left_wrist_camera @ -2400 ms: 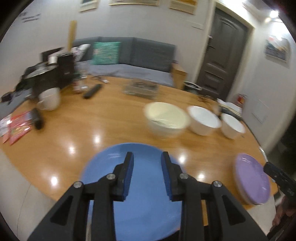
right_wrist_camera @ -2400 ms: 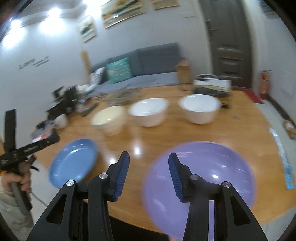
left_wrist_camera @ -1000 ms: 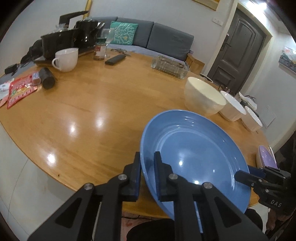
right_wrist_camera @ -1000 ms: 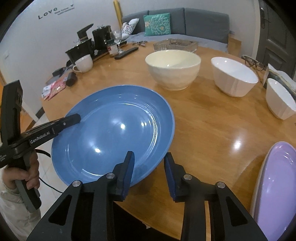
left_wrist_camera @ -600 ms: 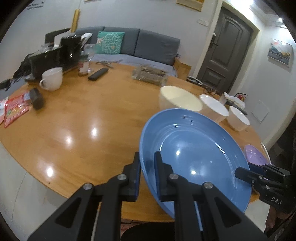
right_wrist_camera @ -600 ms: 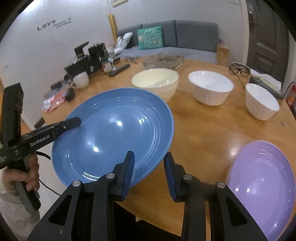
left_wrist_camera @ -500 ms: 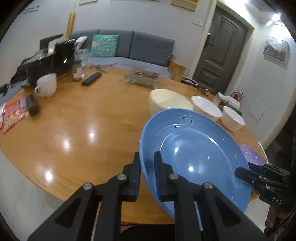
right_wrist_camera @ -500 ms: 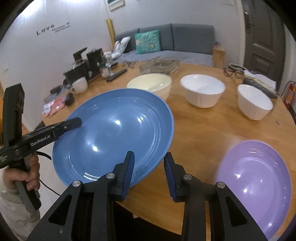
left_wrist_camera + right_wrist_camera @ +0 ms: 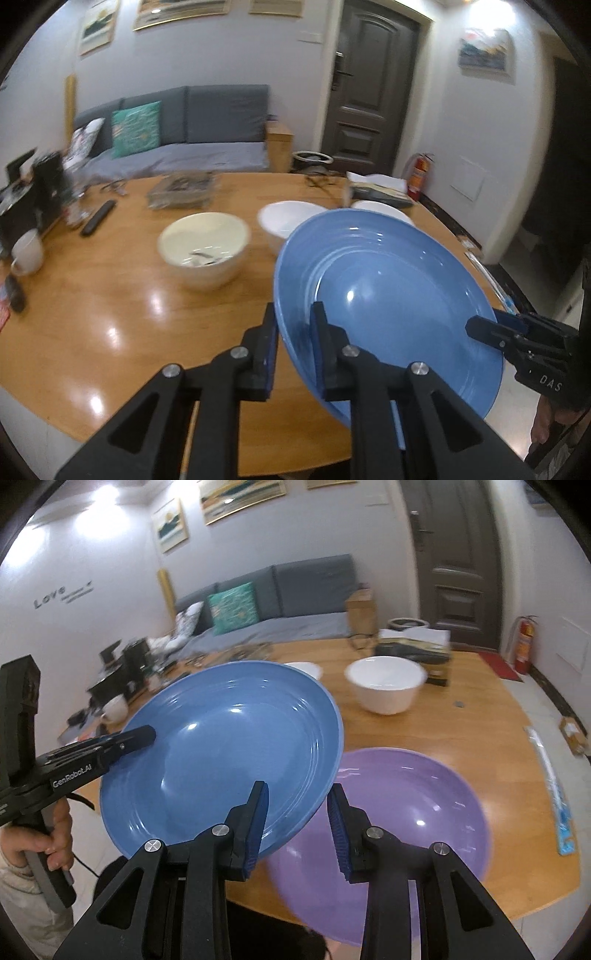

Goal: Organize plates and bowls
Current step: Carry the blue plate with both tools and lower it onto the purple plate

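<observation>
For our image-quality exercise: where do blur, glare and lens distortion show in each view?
Left wrist view: cream bowl and the far clutter are smeared, lamp glare spots the table, fisheye bends its edge. Right wrist view: purple plate is blurred at its rim, blue plate sharper with highlights.

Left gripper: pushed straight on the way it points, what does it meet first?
Probably the white bowl right of the cream bowl; the left gripper grips the blue plate, whose rim may touch it first. Depth unclear.
</observation>
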### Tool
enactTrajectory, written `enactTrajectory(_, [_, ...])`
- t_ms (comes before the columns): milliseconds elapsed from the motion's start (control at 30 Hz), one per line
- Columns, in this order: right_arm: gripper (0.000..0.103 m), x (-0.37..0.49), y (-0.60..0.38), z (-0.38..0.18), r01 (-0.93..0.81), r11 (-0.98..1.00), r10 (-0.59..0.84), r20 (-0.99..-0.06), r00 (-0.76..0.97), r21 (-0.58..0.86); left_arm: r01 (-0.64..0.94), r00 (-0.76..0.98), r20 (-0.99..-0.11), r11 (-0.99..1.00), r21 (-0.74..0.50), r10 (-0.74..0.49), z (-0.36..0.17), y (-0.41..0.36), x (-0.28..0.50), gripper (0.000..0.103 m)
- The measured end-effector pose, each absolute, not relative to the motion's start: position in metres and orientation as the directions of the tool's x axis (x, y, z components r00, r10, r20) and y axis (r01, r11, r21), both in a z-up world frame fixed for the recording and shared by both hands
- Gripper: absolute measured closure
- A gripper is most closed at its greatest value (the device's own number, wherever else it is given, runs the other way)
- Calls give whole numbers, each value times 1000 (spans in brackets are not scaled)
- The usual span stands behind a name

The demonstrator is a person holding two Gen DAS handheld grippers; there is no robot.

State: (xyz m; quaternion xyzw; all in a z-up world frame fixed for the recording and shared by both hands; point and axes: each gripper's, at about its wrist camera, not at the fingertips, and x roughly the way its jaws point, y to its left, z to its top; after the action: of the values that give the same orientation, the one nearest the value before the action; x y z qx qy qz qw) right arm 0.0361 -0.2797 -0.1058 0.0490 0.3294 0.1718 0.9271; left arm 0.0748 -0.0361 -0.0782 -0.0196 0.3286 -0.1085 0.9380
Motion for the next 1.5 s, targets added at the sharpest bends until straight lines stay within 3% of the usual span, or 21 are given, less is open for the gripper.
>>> enactTrajectory(567, [73, 16, -381, -142, -36, 981, 149, -623, 768, 189, 333, 647, -715, 942, -50, -266, -121, -164, 94, 87])
enactTrajectory(1500, [73, 23, -369, -158, -60, 978, 176, -633, 754, 200, 315, 616, -747, 947, -56, -249, -143, -155, 101, 82])
